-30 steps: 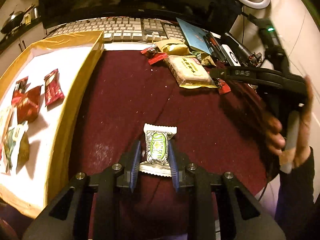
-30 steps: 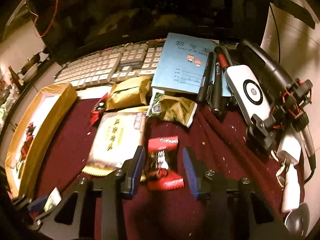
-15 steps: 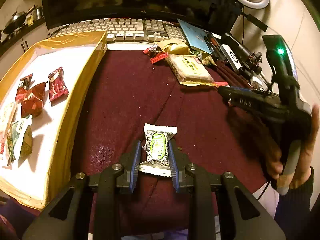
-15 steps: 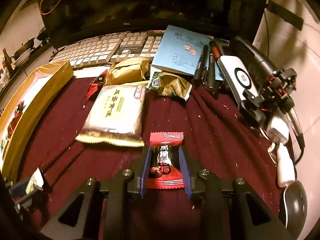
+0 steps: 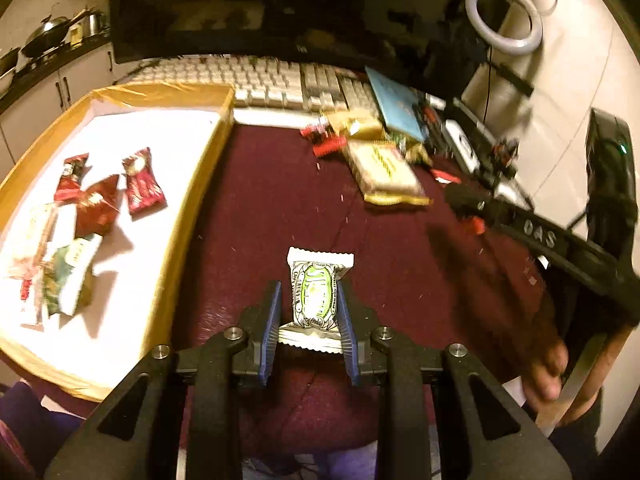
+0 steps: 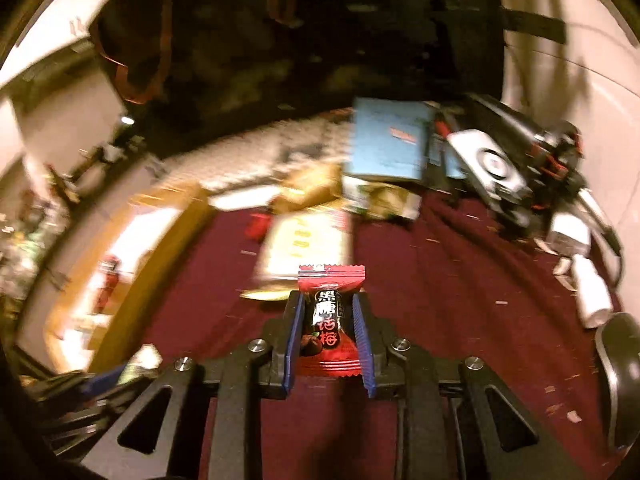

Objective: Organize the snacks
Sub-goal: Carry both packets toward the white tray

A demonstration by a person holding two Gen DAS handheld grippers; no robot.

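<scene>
My left gripper [image 5: 310, 306] is shut on a white and green snack packet [image 5: 316, 292], held above the dark red cloth [image 5: 280, 200]. To its left lies the gold-edged tray [image 5: 188, 216] with several red and green snacks [image 5: 142, 182] on its white floor. My right gripper [image 6: 328, 320] is shut on a red candy packet [image 6: 330, 320], lifted off the cloth [image 6: 460, 280]. In the left wrist view the right gripper's body [image 5: 560, 240] and the hand [image 5: 548, 368] holding it show at the right. A large beige snack pack [image 5: 384, 168] and smaller packets remain near the keyboard.
A keyboard [image 5: 280, 80] and dark monitor [image 5: 240, 8] stand at the back. A blue notebook [image 6: 388, 140], pens, a white device [image 6: 488, 168], cables and a mouse [image 6: 620, 368] crowd the right side. A ring light [image 5: 504, 16] hangs at the upper right.
The right gripper closed on the red candy packet and lifted it back and up from the cloth. The left gripper rose slightly with its white and green packet still held.
</scene>
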